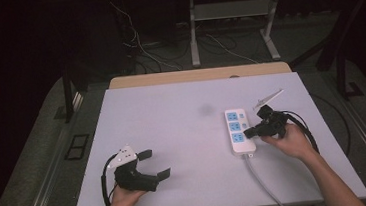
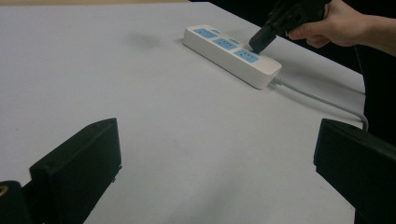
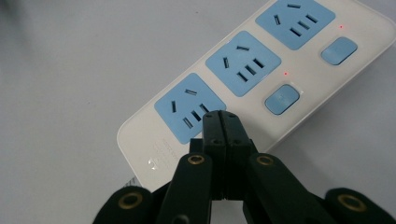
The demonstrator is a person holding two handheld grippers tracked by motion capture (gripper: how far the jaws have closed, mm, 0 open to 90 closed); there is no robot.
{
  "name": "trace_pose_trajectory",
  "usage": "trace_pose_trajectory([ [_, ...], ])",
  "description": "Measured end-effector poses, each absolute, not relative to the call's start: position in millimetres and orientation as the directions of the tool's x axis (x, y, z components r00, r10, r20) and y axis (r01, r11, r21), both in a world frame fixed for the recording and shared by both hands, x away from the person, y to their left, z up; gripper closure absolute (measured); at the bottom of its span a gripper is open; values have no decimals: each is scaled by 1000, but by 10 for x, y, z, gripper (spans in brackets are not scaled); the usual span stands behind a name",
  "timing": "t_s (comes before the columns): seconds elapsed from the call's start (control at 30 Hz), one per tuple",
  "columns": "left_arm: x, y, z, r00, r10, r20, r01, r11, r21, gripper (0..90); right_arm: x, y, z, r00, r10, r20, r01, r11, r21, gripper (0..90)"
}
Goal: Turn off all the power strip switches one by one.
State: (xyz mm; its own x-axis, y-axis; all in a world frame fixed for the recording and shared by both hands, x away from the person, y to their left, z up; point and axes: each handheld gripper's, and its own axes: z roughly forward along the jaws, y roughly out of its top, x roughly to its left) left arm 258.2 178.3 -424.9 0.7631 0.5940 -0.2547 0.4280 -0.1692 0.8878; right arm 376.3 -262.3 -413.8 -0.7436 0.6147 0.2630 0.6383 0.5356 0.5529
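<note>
A white power strip point(image 1: 239, 130) with three blue socket faces lies right of centre on the pale table, its grey cable point(image 1: 263, 181) running toward the near edge. In the right gripper view the power strip point(image 3: 261, 79) shows two blue switch buttons point(image 3: 281, 99) with small red lights beside them. My right gripper point(image 1: 249, 133) is shut with nothing between its jaws, its tip point(image 3: 219, 116) over the edge of the nearest socket, where a third button would lie hidden. My left gripper point(image 1: 154, 163) stands open near the front left, empty. From there the strip point(image 2: 231, 53) lies far off.
The table top point(image 1: 173, 129) is a pale sheet with a faint dark smudge point(image 1: 204, 110) near its middle. A wooden edge point(image 1: 198, 75) shows behind it. Beyond are table legs and loose cables on the floor.
</note>
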Motion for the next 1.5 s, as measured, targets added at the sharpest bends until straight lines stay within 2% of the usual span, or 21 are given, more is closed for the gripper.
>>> trace_pose_trajectory([
  [0.87, 2572, 1780, -4244, 766, 589, -257, 426, -165, 890, 0, 3772, -2663, -4198, -761, 575, 300, 626, 530, 572, 900],
  [1.17, 2581, 1784, -4252, 765, 590, -258, 429, -168, 887, 0, 3747, -2653, -4193, -768, 577, 278, 613, 535, 582, 900],
  [1.5, 2584, 1796, -4250, 763, 593, -259, 428, -163, 889, 0, 3738, -2707, -4193, -749, 592, 299, 637, 517, 572, 900],
])
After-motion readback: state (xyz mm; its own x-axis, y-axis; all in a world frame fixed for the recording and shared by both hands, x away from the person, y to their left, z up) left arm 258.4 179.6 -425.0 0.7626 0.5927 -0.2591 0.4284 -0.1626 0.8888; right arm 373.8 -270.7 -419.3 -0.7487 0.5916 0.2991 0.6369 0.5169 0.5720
